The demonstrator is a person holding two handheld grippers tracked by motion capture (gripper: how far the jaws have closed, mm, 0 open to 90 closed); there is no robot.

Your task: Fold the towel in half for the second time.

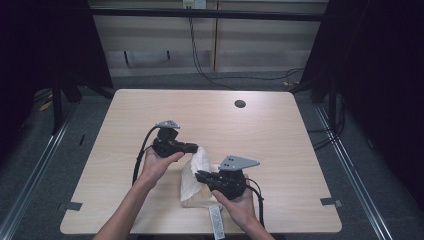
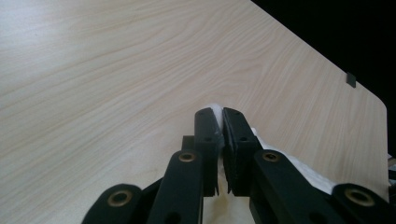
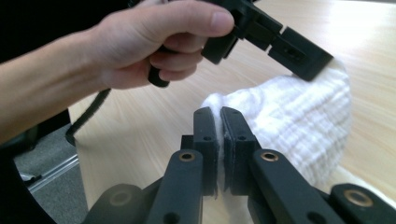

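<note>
Cloth: white waffle-weave cloth (image 1: 192,175) is hanging between both grippers over the near-middle of the table, lower part sagging onto the top & folding there.
L gripper: left gripper (image 1: 192,148) is sitting in the person's left hand (image 1: 157,165), pointing twd the right side of the high view. Jaws are pinching nearly closed on the cloth's upper corner; in the left gripper view (image 2: 219,122) a thin strip of white is showing betw the pads.
R gripper: right gripper (image 1: 200,176) is being held in the right hand (image 1: 240,202), pointing left in the high view. Jaws are clamping another edge of the cloth, lower & nearer the person; in the right gripper view (image 3: 219,122) the pads are squeezing white fabric w/ almost no gap.
Grippers rel.: close together, left one higher & farther back, cloth (image 3: 299,121) bulging betw them.
Table: light wood table (image 1: 150,105), w/ a dark round hole (image 1: 240,104) near the far edge.
Tag: white label strip (image 1: 216,222) is lying at the near edge, just below the cloth.
</note>
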